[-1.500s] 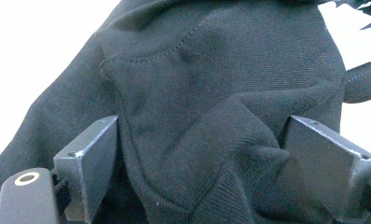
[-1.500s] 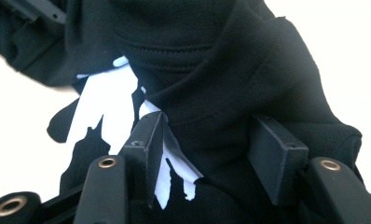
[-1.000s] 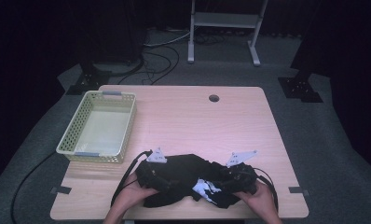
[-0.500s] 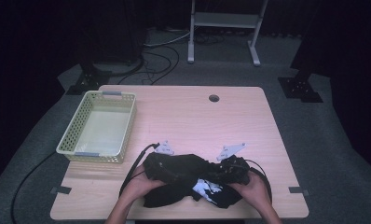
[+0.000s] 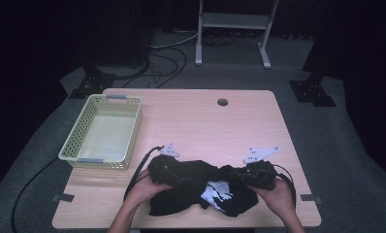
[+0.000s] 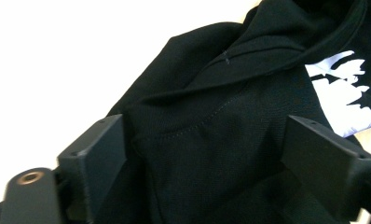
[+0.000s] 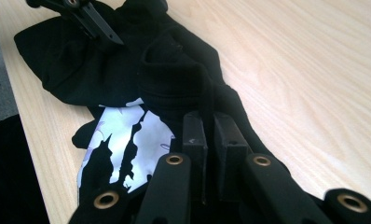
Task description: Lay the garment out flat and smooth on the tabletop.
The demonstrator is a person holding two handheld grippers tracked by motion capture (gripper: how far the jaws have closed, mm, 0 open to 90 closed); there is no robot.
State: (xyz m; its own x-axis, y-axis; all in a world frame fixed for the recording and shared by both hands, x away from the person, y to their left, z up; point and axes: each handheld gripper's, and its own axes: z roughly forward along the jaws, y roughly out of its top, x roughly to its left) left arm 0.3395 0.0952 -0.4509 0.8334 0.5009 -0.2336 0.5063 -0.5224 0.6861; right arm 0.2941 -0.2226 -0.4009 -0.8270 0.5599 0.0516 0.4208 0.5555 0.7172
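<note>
The crumpled black cotton T-shirt with a white print [image 5: 201, 187] is lying at the worktop's [image 5: 205, 121] near edge. The right gripper [image 7: 215, 140] is pinching a thin fold that may slip; the left gripper's [image 6: 204, 158] fingers are standing apart over cloth.

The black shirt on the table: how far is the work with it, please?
Done: the right hand-held gripper is shut on the black shirt. In hand: the left hand-held gripper straddles the cloth, jaws open. Left: the shirt lies crumpled; the basket holds nothing.

We list: one pale yellow perforated basket [image 5: 103, 133] at the tabletop's [image 5: 201, 121] far-left; one cable hole [image 5: 222, 102]; a white metal stand [image 5: 234, 29] on the floor beyond.
</note>
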